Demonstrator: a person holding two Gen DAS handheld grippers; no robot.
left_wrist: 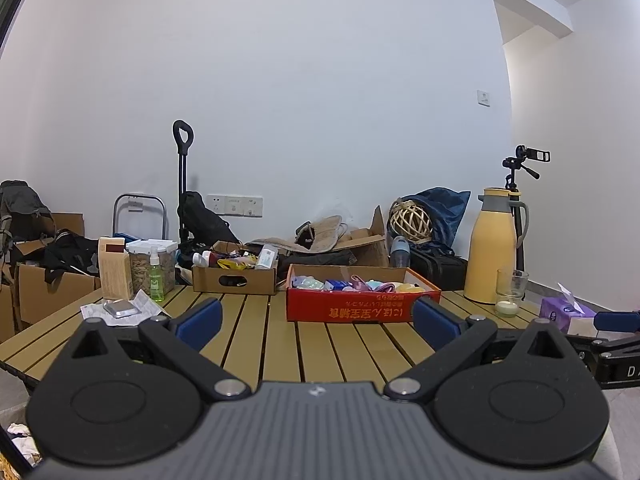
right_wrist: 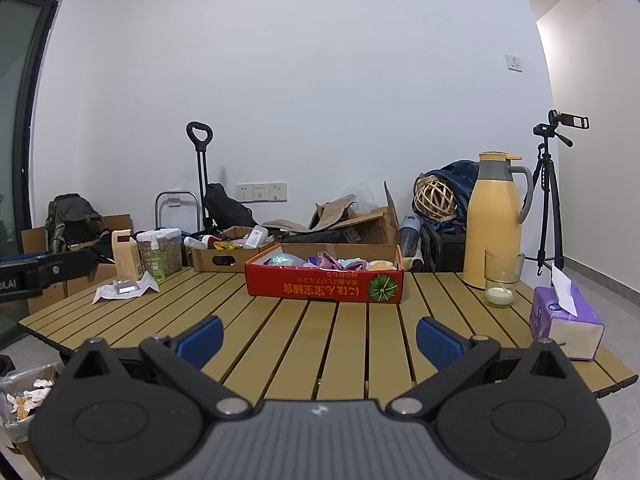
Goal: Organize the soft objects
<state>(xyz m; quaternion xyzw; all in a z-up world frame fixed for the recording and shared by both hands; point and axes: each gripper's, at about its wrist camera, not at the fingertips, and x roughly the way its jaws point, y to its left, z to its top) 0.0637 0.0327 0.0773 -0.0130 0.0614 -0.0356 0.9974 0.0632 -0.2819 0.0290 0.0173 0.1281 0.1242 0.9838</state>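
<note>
A red cardboard box (left_wrist: 352,312) (right_wrist: 320,290) stands on the slatted wooden table (left_wrist: 256,336) (right_wrist: 320,344), filled with several soft colourful items (left_wrist: 352,283) (right_wrist: 332,261). My left gripper (left_wrist: 318,322) is open and empty, held over the table's near edge in front of the box. My right gripper (right_wrist: 320,338) is open and empty, also short of the box. The right gripper shows at the right edge of the left wrist view (left_wrist: 616,328); the left one shows at the left edge of the right wrist view (right_wrist: 40,270).
A purple tissue pack (right_wrist: 566,320) (left_wrist: 566,312), a glass (right_wrist: 502,276) and a yellow jug (right_wrist: 496,220) stand at the right. A brown box (left_wrist: 234,278), a spray bottle (left_wrist: 156,276), a carton (left_wrist: 114,268) and paper (left_wrist: 120,310) lie at the left. Clutter and a tripod (right_wrist: 548,196) stand behind.
</note>
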